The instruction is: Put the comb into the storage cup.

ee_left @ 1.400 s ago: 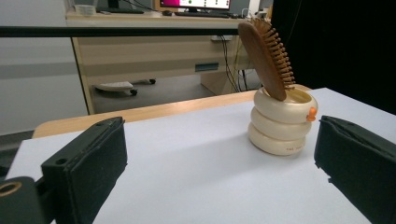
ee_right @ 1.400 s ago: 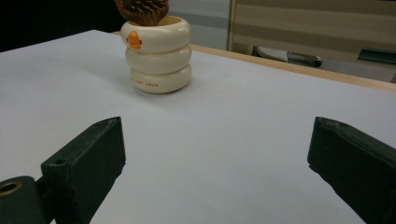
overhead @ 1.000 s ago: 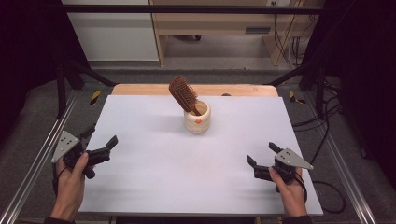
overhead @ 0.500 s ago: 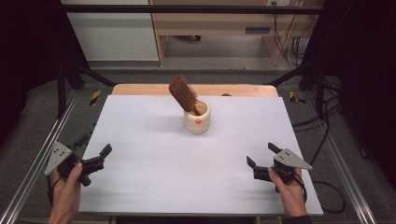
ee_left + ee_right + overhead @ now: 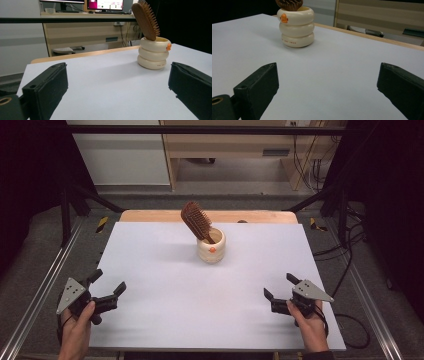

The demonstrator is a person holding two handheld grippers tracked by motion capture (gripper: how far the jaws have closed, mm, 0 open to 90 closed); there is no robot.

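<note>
Brush (image 5: 196,220) stands tilted in the cup (image 5: 211,246), far of worktop (image 5: 165,290) centre. Left gripper (image 5: 106,287) has drawn back from the cup toward the near-left edge; right gripper (image 5: 279,293) waits near-right. Both jaws spread, empty. Left gripper view: cup (image 5: 152,56) ahead-right. Right gripper view: cup (image 5: 296,26) ahead-left. Likely resetting before a reach.

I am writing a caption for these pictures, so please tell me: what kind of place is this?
Probably a lab or office workroom arranged for recording. A white table stands inside a metal frame, computer monitors sit on a desk behind, and cables hang near the back wall.
</note>
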